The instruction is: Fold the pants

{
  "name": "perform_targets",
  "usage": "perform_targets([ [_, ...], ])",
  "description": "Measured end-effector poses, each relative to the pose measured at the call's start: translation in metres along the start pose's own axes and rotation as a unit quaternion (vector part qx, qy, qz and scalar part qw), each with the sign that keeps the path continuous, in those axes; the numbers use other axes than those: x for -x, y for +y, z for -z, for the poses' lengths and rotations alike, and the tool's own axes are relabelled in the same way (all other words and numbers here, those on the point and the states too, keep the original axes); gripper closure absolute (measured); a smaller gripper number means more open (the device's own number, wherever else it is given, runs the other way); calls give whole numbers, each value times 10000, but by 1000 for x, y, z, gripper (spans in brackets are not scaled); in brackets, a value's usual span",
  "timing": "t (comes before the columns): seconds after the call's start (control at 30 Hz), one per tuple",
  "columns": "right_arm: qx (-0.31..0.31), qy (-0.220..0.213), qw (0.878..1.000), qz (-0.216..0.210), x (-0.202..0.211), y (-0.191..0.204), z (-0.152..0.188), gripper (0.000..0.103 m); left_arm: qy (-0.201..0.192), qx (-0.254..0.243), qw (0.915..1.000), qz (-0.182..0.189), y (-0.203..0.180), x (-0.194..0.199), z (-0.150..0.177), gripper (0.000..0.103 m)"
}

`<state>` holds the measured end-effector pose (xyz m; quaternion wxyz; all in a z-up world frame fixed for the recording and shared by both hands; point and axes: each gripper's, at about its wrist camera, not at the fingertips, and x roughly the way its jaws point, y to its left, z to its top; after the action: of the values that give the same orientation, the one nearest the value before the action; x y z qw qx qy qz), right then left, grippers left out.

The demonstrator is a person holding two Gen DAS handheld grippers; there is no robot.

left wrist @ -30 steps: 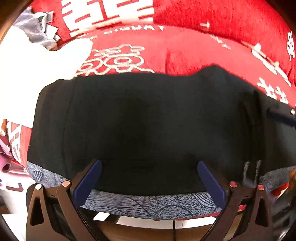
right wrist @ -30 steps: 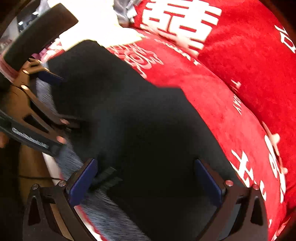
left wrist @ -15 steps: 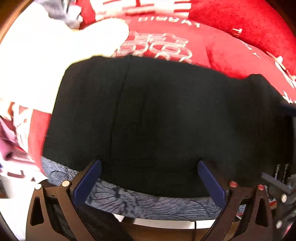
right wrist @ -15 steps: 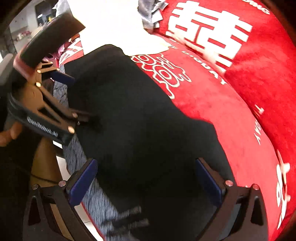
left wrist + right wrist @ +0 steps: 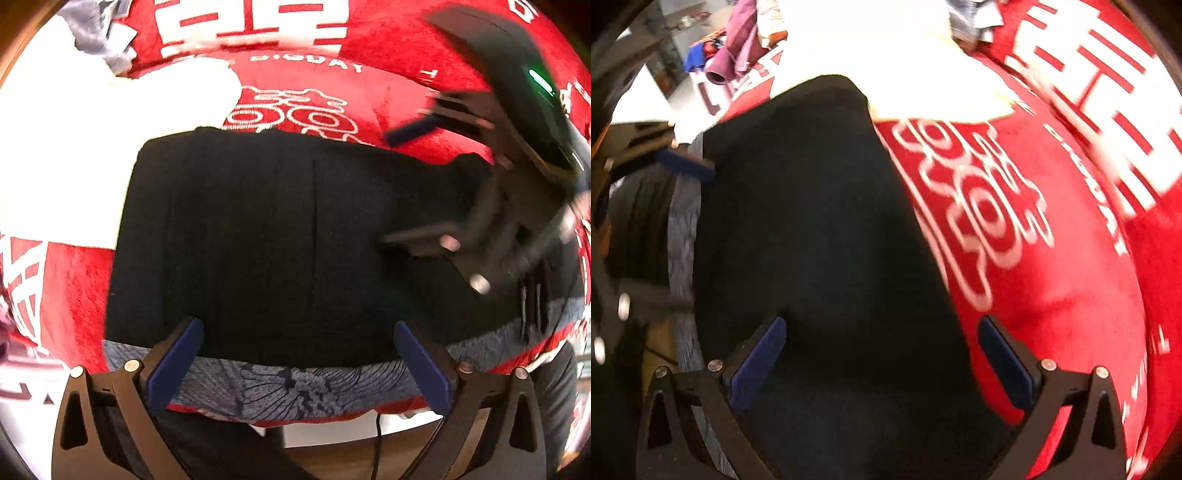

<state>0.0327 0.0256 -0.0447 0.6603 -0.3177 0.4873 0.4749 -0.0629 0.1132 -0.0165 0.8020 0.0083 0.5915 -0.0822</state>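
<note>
Centre frame: black pants [image 5: 280, 236] folded flat on a red blanket [image 5: 388, 99] with white lettering, white cloth [image 5: 110, 147] beside. Left gripper [image 5: 297, 363] and right gripper [image 5: 882, 363] above, jaws wide apart, holding nothing.

My right gripper [image 5: 881, 354] hangs with its blue pads spread wide over the black pants [image 5: 812, 240], which fill the middle and run up toward 12 o'clock. The red blanket with white patterns [image 5: 1052, 288] spreads from 1 to 5 o'clock. My left gripper [image 5: 676, 229], blurred, sits at 9 o'clock by the pants' edge, its fingers apart.
</note>
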Motion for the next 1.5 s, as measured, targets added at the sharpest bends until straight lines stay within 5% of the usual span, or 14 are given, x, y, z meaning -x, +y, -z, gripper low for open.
perform_targets([
  [0.17,237,13,9960,-859,-22,4,-31,2,-220,57,9997,110,23,24,15,0],
  [0.37,378,-14,9940,-1030,-21,2,-40,14,-401,277,9981,371,55,28,13,0],
  [0.47,125,22,9925,-1212,-14,-10,-40,40,-438,343,9967,583,66,27,10,0],
  [0.53,120,11,9916,-1290,-6,-13,-39,68,-441,456,9959,646,74,26,10,0],
  [0.63,549,-4,9924,-1100,10,11,-34,79,-365,619,9952,660,89,22,11,0],
  [0.8,1074,-334,9908,-748,44,47,-24,86,-499,628,9919,981,113,26,11,0],
  [1.0,1053,-650,9908,-550,73,58,-9,87,-571,95,9793,1937,119,20,1,0],
  [1.2,997,-734,9911,-491,84,62,-4,87,-467,-200,9532,2980,114,9,-16,0],
  [1.3,1067,-778,9900,-493,91,66,-1,87,-455,-762,9529,2901,100,10,-22,0],
  [1.5,899,-861,9915,-390,92,58,-1,88,-168,-774,9490,3053,92,-5,-27,1],
])
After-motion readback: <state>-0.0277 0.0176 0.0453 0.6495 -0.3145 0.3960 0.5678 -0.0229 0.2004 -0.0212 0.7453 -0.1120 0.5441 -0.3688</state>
